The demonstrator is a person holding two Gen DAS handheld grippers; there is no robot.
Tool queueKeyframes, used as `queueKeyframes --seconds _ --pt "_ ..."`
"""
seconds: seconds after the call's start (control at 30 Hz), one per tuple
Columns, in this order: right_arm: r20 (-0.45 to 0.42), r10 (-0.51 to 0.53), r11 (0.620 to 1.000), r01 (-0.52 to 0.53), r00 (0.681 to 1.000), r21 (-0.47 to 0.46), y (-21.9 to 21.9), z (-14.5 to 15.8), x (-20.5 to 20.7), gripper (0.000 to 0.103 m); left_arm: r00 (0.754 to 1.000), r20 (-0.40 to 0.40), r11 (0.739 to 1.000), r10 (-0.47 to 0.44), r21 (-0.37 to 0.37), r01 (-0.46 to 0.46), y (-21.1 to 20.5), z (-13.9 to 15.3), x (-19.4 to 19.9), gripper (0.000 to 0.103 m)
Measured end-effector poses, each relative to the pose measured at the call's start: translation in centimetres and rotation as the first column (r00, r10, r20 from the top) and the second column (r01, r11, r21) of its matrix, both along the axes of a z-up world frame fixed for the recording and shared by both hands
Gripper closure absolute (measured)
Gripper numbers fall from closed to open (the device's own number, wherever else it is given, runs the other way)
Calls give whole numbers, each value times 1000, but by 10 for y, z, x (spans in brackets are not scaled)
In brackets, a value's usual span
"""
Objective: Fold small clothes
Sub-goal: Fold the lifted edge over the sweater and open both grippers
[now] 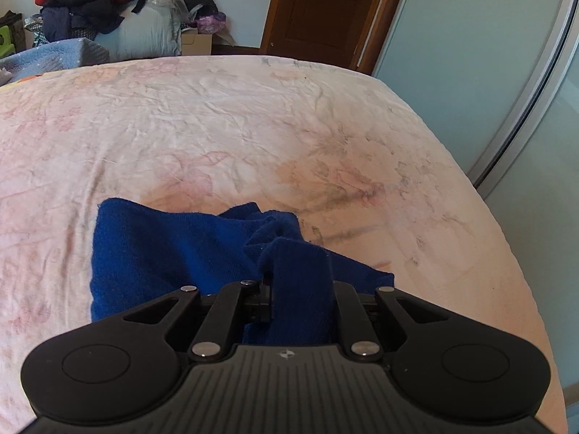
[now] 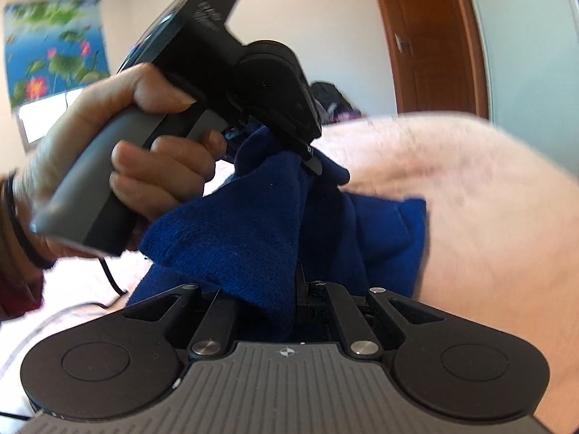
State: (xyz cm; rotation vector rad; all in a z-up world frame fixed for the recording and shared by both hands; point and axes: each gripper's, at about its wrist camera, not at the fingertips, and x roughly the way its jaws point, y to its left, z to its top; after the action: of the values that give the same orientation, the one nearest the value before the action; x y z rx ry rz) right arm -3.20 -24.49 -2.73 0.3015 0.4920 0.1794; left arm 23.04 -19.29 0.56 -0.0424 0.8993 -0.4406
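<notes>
Starting on the left, the left claw (image 1: 296, 300) is clamped down on a bunched fold of the blue garment (image 1: 173, 249); the cloth fills the gap between the fingers, so they're pulled in narrow around it. The rest of that garment trails forward and to the left and lies on the bed (image 1: 253, 126), which has a pale pink floral sheet with plenty of wrinkles. Way at the back left there's a pile of clothes (image 1: 87, 0), red and dark stuff heaped up, and to the right of it a brown wooden door (image 1: 318, 7). From the right wrist camera you get the left hand (image 2: 119, 152) wrapped round its grey handle on the left of the shot, with its claw tips biting the top edge of the blue cloth. Further right and lower, the right claw (image 2: 300, 303) is also closed tight on the fabric, which hangs stretched between the two claws and drapes over the right one's linkage. That view is pretty motion-blurred on the bed side, so I can't tell much detail there.
</notes>
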Motion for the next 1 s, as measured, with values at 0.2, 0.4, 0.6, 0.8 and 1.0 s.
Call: queueKeyframes --seconds 0.2,0.4,0.6,0.8,1.0 --pt "-103 -10 951 41 995 307 -39 -22 2 95 995 -88 993 -40 -112 30 0 -10 3 50" --pt "-153 6 902 61 988 427 -53 -37 3 92 999 -4 987 -42 -153 41 11 8 -4 37" --pt "-173 8 827 91 985 555 -65 -50 7 83 997 80 989 24 -148 -11 46 23 -10 24" --pt "-184 -15 834 114 983 539 -70 -54 -5 97 993 96 994 69 -86 -61 79 13 -22 24" --pt "-159 -77 885 141 984 443 -91 -28 -8 70 990 123 997 69 -24 -67 95 -4 -50 24"
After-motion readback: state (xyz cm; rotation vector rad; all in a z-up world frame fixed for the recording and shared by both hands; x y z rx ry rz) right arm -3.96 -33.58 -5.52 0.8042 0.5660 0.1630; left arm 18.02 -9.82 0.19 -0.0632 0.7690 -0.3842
